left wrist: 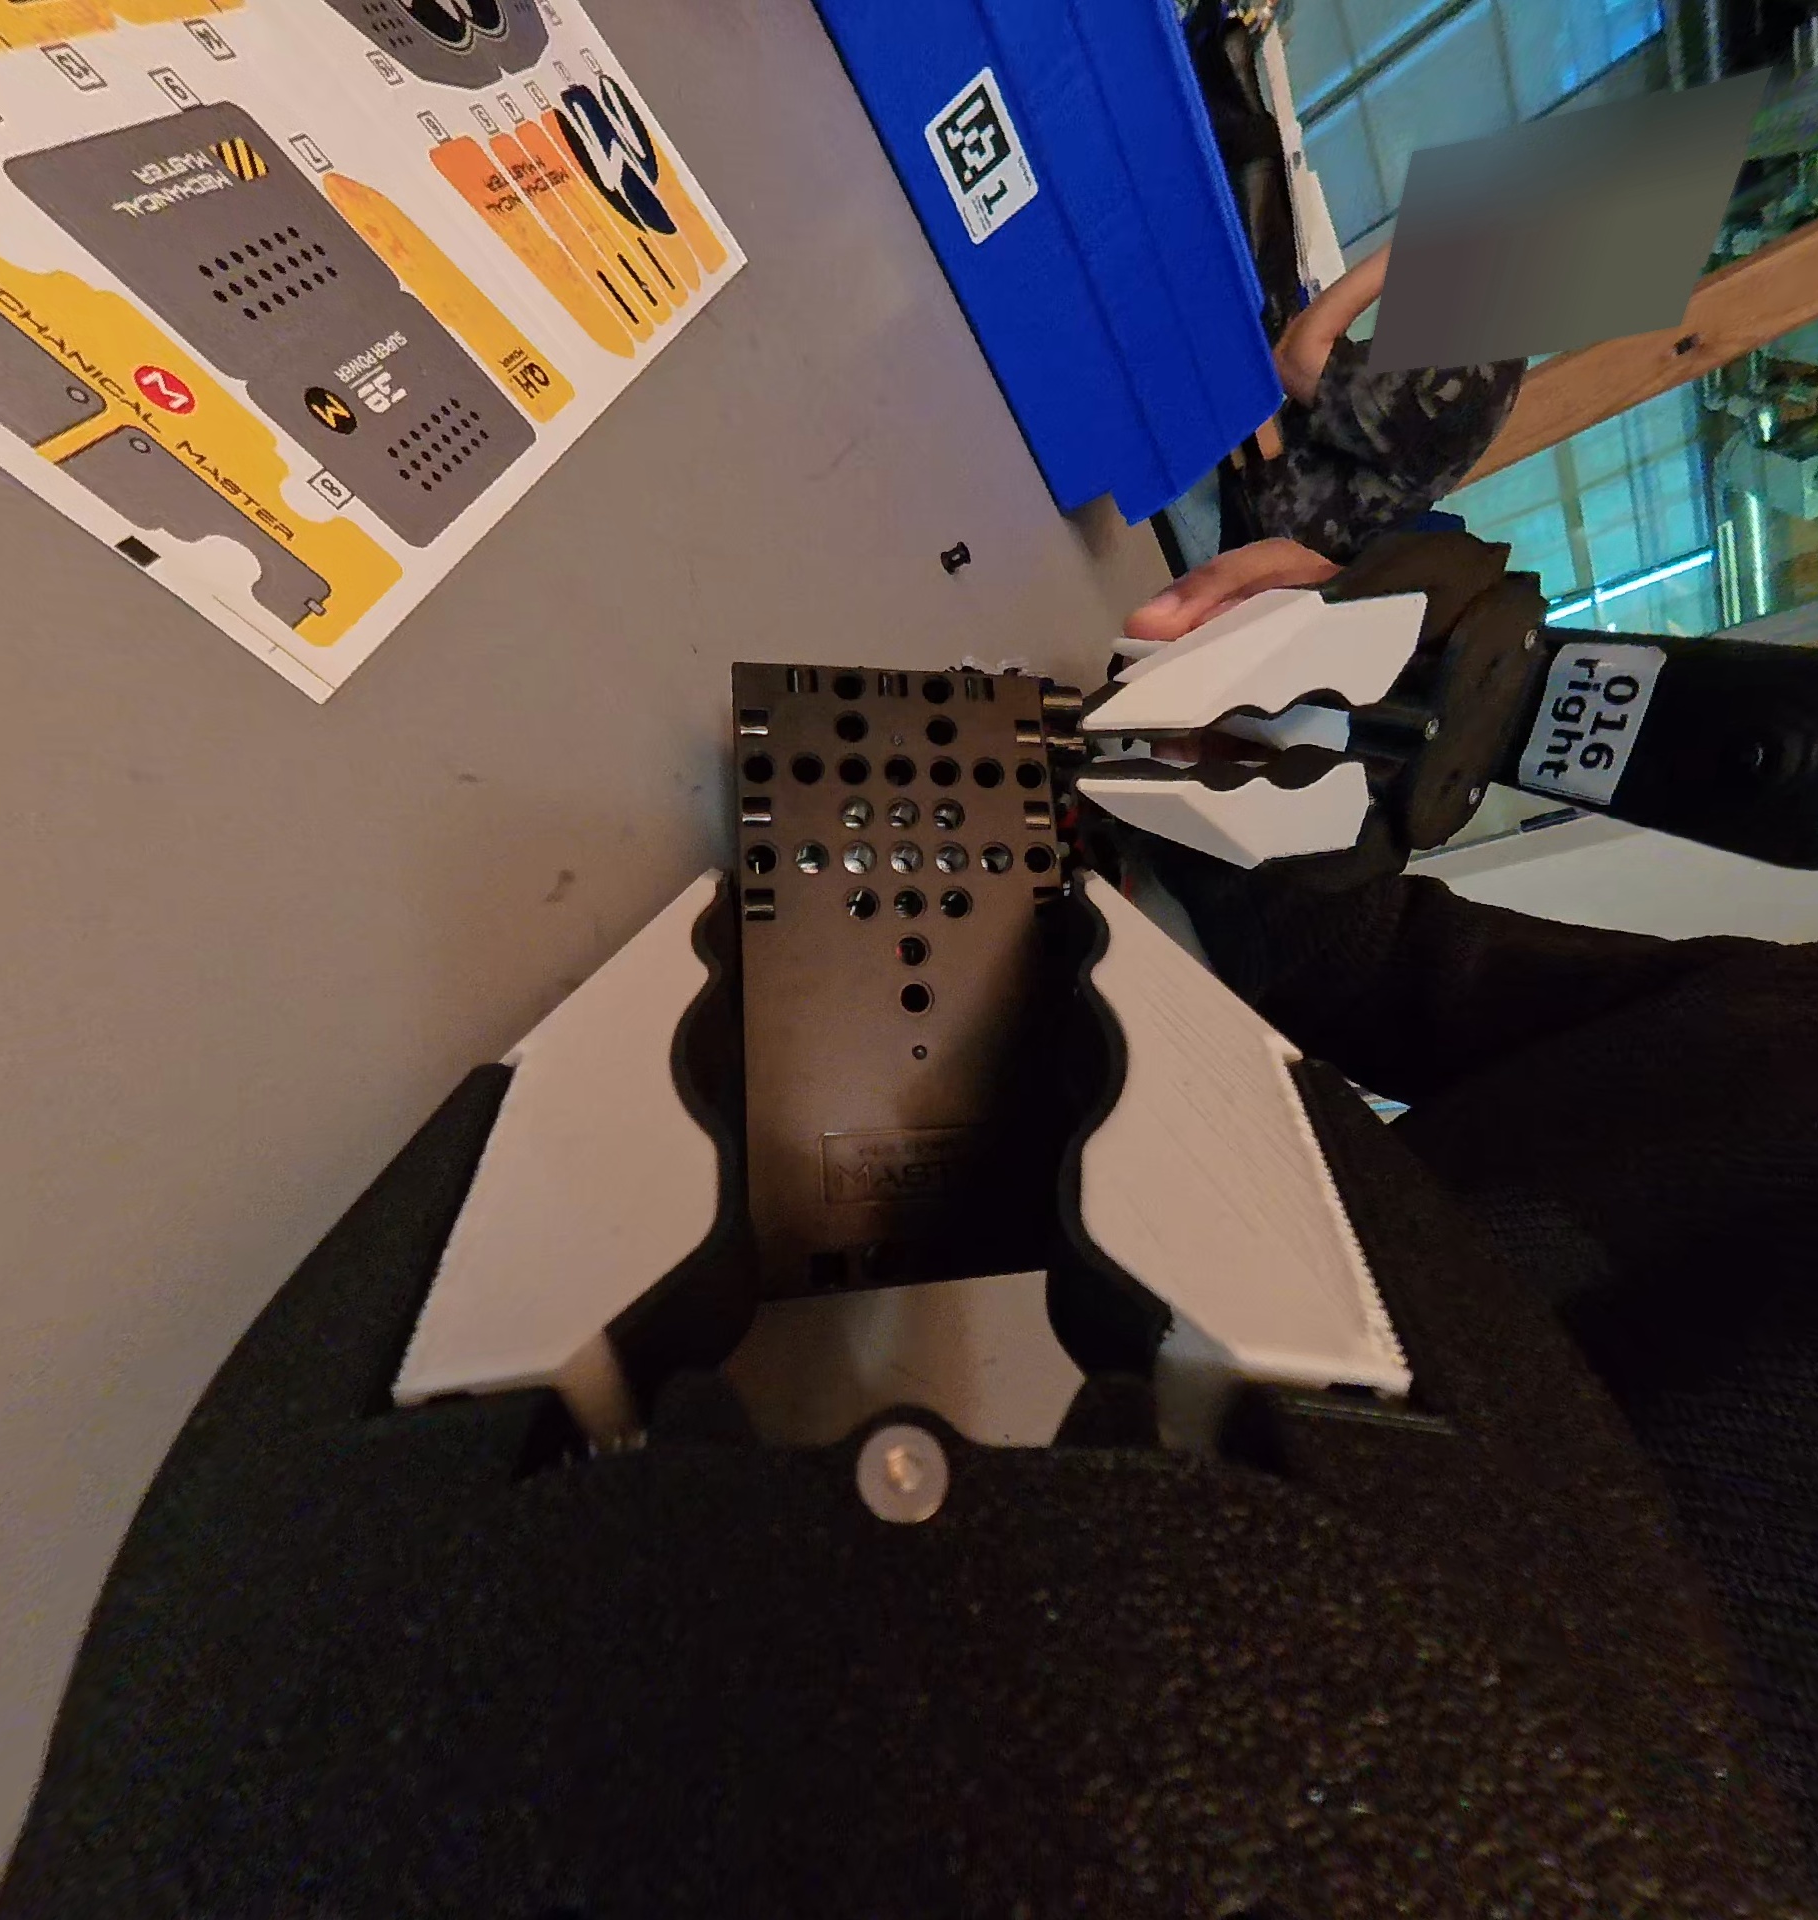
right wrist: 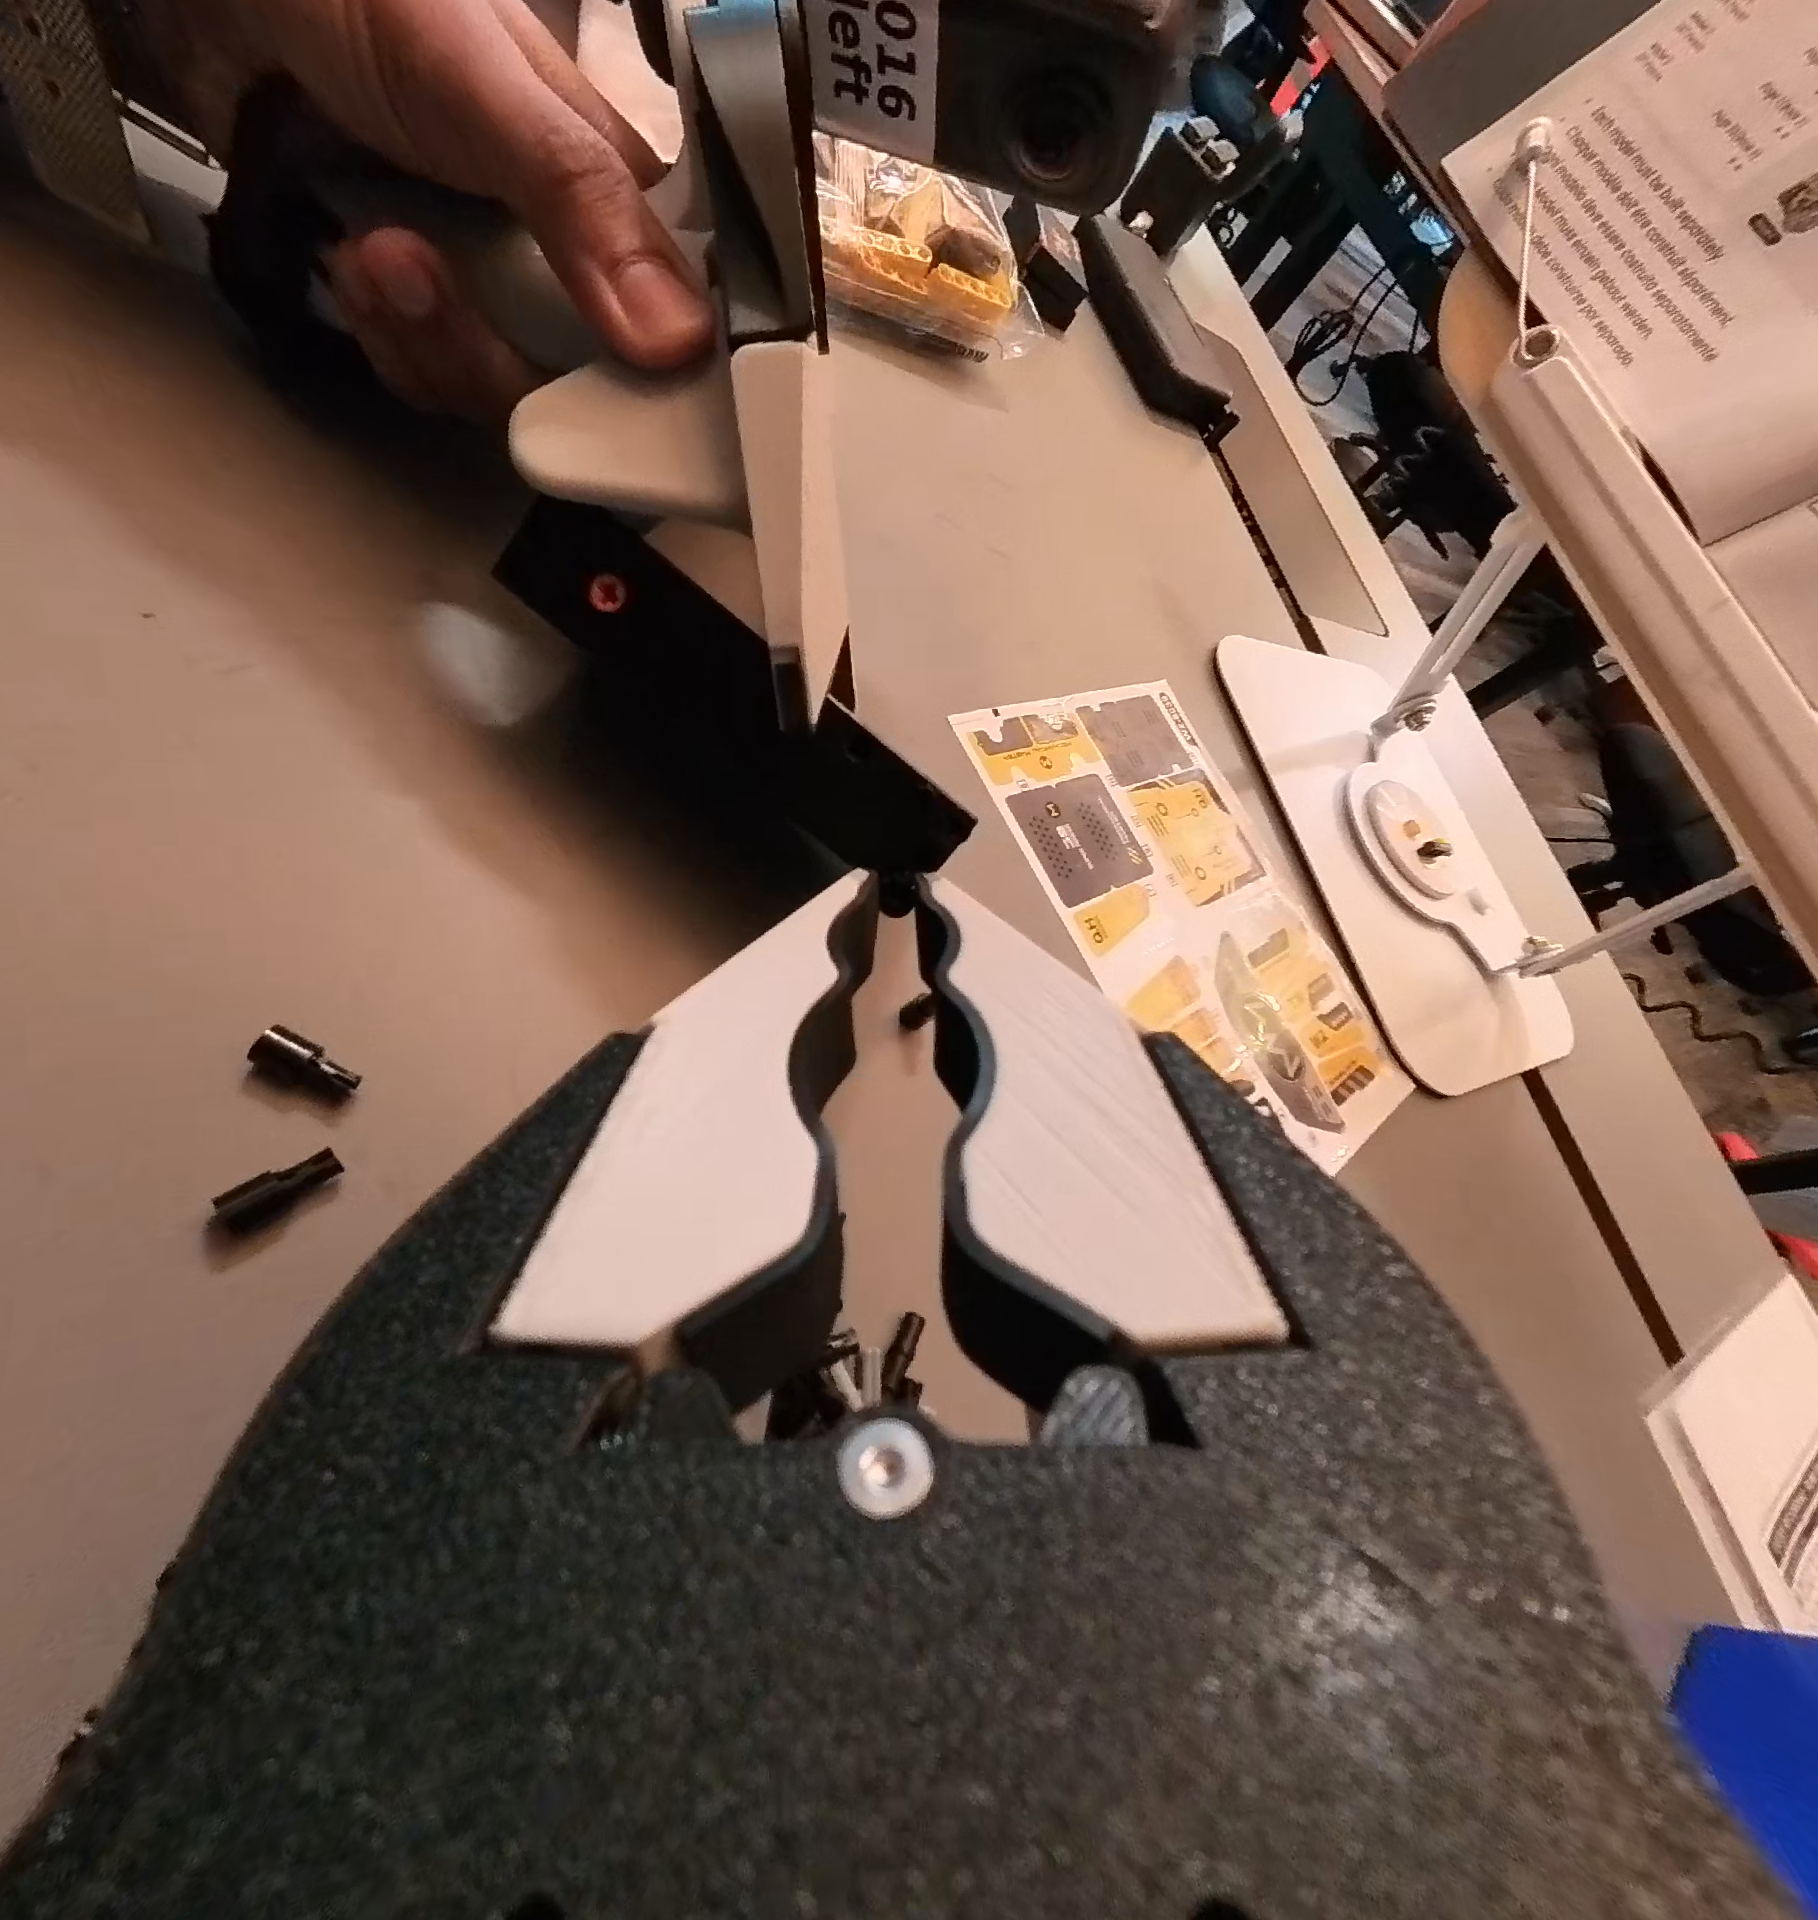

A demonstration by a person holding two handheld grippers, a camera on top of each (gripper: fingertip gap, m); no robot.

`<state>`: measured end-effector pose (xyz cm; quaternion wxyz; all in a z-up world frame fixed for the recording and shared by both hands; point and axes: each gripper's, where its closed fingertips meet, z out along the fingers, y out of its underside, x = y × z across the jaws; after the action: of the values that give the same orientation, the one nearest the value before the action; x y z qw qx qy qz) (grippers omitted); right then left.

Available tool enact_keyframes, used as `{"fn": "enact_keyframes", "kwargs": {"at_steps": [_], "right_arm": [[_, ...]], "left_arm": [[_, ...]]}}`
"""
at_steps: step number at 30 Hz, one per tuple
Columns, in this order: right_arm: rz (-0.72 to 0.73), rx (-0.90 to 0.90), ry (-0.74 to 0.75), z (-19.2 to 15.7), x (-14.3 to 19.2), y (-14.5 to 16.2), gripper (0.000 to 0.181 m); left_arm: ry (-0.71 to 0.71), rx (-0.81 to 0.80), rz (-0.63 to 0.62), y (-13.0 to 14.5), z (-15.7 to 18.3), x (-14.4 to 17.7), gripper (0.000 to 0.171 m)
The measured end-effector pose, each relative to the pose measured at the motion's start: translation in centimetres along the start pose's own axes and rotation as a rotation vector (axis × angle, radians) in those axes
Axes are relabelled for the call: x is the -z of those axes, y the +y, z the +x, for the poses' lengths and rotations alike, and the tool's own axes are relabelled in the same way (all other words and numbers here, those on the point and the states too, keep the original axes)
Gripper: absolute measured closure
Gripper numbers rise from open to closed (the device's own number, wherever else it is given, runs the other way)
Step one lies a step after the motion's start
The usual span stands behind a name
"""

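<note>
My left gripper (left wrist: 900,883) is shut on a black box with rows of round holes (left wrist: 884,1039), clamping its two long sides and holding it above the grey table (left wrist: 417,935). My right gripper (left wrist: 1087,753) comes in from the right, its tips against the box's far right edge. In the right wrist view, the right gripper (right wrist: 894,894) is shut on a small black pin (right wrist: 892,902) that touches the box (right wrist: 874,800). The left gripper's fingers (right wrist: 796,540) show edge-on above it, held by a hand (right wrist: 489,156).
A yellow and grey sticker sheet (left wrist: 261,312) (right wrist: 1175,852) lies on the table. A blue bin (left wrist: 1071,260) stands at the back. Loose black pins (right wrist: 297,1060) (right wrist: 276,1184) lie to the left, one more (left wrist: 955,556) near the bin. A white stand (right wrist: 1404,862) holds a booklet (right wrist: 1715,260). My hands' fingertips stand some 5 centimetres from each other.
</note>
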<state>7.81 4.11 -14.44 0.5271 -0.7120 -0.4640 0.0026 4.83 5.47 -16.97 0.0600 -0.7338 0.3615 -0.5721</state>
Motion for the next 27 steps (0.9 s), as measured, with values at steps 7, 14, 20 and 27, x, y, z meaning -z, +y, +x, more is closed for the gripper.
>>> {"fn": "enact_keyframes", "kwargs": {"at_steps": [7,14,20,27], "right_arm": [[0.01,-0.063,-0.027,-0.01,-0.08,0.05,0.175],[0.004,-0.051,-0.059,-0.24,-0.04,0.34,0.174],[-0.005,-0.022,-0.073,-0.44,-0.18,0.45,0.174],[-0.042,-0.013,-0.047,-0.35,-0.57,0.58,0.175]], "left_arm": [[-0.009,-0.009,-0.007,0.07,-0.04,-0.01,0.109],[-0.012,-0.017,-0.015,0.14,-0.07,-0.01,0.109],[-0.024,-0.04,-0.022,0.24,-0.05,-0.07,0.11],[-0.033,-0.042,-0.019,0.22,-0.1,-0.07,0.11]]}}
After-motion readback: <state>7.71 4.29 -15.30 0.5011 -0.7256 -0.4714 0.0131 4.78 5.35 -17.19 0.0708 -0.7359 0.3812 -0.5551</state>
